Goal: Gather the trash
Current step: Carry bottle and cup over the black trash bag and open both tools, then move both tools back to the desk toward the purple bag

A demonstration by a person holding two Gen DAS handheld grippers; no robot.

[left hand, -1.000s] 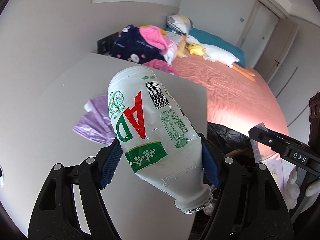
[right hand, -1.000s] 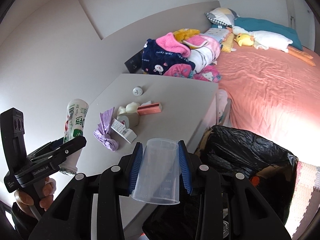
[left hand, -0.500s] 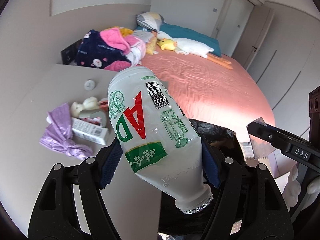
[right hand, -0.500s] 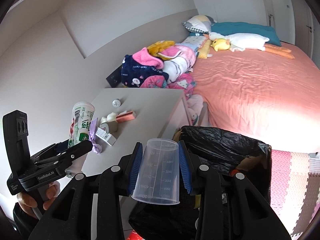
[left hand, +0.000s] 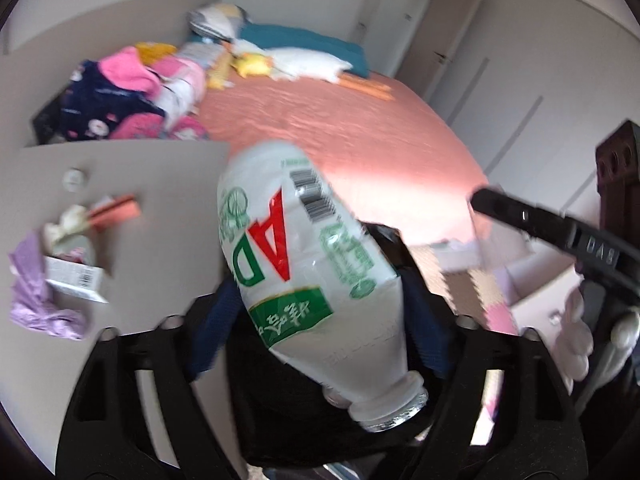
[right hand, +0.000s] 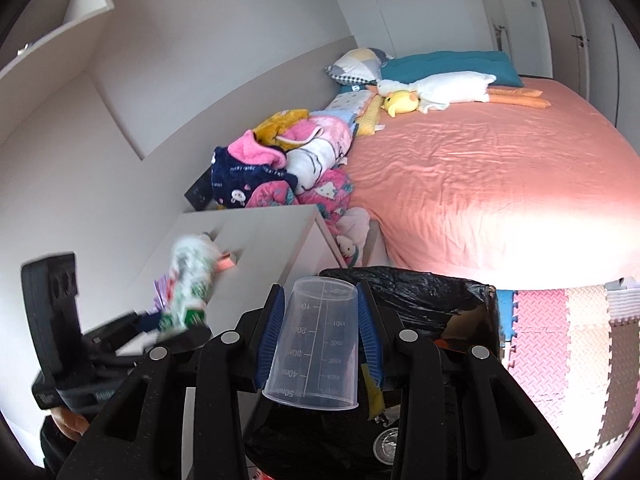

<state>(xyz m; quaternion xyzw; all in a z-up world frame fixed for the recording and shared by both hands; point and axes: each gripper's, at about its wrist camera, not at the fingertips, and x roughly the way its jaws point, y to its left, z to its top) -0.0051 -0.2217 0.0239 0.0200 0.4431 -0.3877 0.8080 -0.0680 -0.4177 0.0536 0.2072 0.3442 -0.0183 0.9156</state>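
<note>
My left gripper (left hand: pixel 320 304) is shut on a white plastic bottle (left hand: pixel 308 264) with a red and green label, held mouth down over the black trash bag (left hand: pixel 312 420). My right gripper (right hand: pixel 318 332) is shut on a clear measuring cup (right hand: pixel 316 344), held upside down above the same black bag (right hand: pixel 420 296). The bottle (right hand: pixel 188 280) and the left gripper (right hand: pixel 120 340) show blurred at the left of the right wrist view. On the grey table (left hand: pixel 168 184) lie a purple wrapper (left hand: pixel 36 304), a small white box (left hand: pixel 76 280), a pink box (left hand: pixel 120 210) and a white cap (left hand: pixel 74 178).
A bed with a salmon sheet (right hand: pixel 480 184) stands beyond the bag, with a heap of clothes (right hand: pixel 280 168) and plush toys (right hand: pixel 436 88) on it. Foam floor mats (right hand: pixel 568 352) lie to the right. The other gripper (left hand: pixel 560 236) crosses the right of the left wrist view.
Both grippers have moved away from the table to the black bag with their loads. The bag now lies directly under the bottle and the cup.
</note>
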